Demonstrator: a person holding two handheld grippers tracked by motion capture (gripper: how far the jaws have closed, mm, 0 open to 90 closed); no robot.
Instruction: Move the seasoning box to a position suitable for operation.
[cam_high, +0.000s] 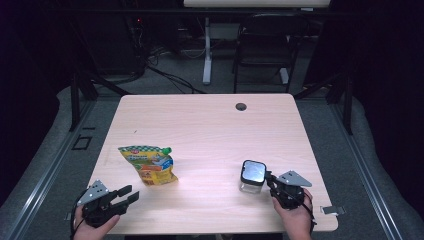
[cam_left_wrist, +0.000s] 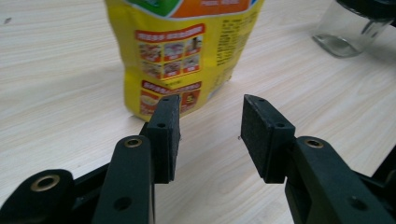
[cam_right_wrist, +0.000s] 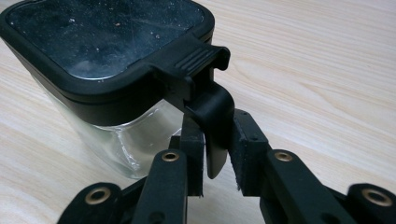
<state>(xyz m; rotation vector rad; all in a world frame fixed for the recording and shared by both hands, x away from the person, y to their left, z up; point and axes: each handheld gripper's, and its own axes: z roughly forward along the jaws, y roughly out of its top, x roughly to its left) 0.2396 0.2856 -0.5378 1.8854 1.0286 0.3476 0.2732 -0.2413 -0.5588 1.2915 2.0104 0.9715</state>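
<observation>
The right tool (cam_right_wrist: 217, 154) has its jaws around the hanging clasp (cam_right_wrist: 212, 112) of the glass jar (cam_high: 251, 176), which stands near the right front of the surface (cam_high: 210, 130); the pads look barely shy of the clasp, so a pull now could slip off it or tip the light jar. The left tool (cam_left_wrist: 210, 135) stands open and empty just short of the yellow pouch (cam_high: 149, 163) lying left of centre, and pushing forward might simply slide the pouch away
</observation>
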